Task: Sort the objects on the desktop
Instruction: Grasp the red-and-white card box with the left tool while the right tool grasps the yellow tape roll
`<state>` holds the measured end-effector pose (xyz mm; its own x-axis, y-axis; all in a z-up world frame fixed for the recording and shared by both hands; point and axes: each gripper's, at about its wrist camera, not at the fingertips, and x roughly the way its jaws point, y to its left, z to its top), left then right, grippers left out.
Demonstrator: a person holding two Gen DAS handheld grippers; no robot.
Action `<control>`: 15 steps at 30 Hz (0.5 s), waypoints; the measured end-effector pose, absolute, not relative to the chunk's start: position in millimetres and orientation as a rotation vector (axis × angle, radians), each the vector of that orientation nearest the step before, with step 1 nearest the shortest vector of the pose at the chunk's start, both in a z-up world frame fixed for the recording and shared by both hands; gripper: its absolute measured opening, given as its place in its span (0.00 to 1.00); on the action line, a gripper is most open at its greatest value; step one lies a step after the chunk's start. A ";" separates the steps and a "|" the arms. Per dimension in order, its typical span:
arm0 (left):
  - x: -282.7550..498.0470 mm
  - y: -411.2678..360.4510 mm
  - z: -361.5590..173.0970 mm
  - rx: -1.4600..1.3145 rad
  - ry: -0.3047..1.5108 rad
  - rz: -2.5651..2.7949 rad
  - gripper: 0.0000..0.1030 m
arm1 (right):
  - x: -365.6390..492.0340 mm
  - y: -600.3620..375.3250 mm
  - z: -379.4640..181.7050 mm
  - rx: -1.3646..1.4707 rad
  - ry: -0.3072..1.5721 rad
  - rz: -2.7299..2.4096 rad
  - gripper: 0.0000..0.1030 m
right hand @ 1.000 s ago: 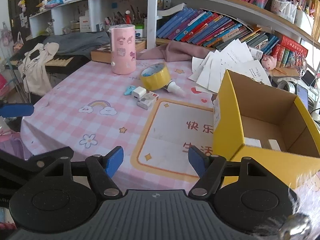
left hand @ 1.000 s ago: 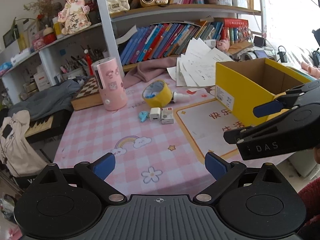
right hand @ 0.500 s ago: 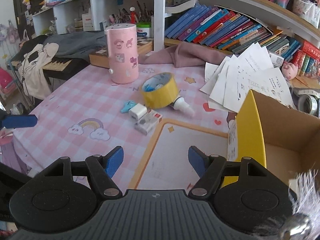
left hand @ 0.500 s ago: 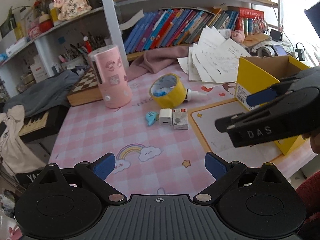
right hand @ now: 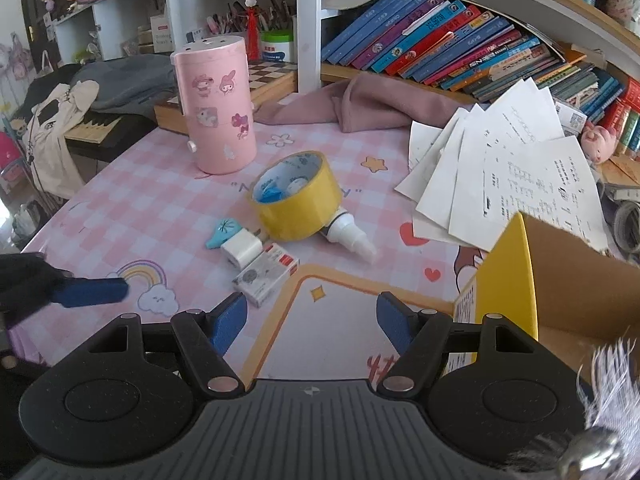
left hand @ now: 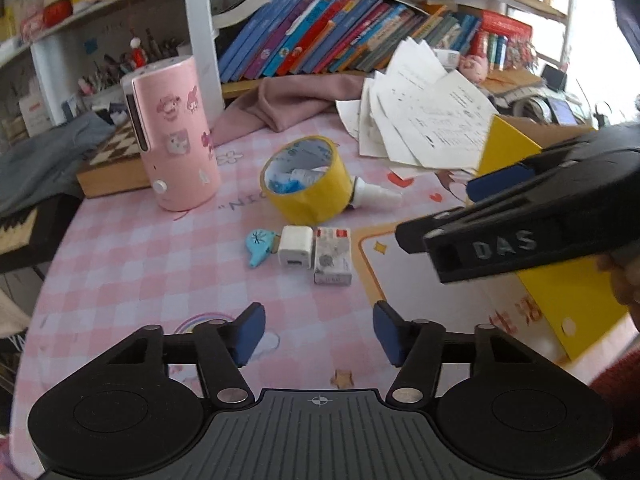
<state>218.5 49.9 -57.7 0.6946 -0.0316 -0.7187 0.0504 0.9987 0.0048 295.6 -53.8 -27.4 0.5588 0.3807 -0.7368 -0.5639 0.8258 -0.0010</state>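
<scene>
Left hand-held gripper (left hand: 316, 334): lower centre of the left wrist view, above the pink checked tabletop (left hand: 132, 264); jaws closing, nothing between them.
Right hand-held gripper (right hand: 312, 322): lower centre of the right wrist view; jaws partly apart, empty.
Small items: blue whale-shaped piece (left hand: 259, 245), white charger (left hand: 295, 246) and small printed box (left hand: 333, 255) lie side by side at frame centre, just below the yellow tape roll (left hand: 306, 181).
White bottle (left hand: 374, 194): lying right of the roll.
Yellow box (right hand: 576, 280): right edge, open-topped.
</scene>
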 end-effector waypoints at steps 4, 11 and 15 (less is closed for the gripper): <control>242.9 51.7 -70.2 -0.032 0.821 -0.055 0.41 | 307.3 -50.4 -25.6 -0.275 0.800 0.571 0.68; 280.0 44.0 -89.6 -0.052 0.883 -0.084 0.34 | 322.3 -43.9 -21.5 -0.331 0.794 0.592 0.69; 291.4 41.1 -96.8 -0.057 0.897 -0.080 0.34 | 330.9 -42.7 -23.1 -0.341 0.803 0.590 0.70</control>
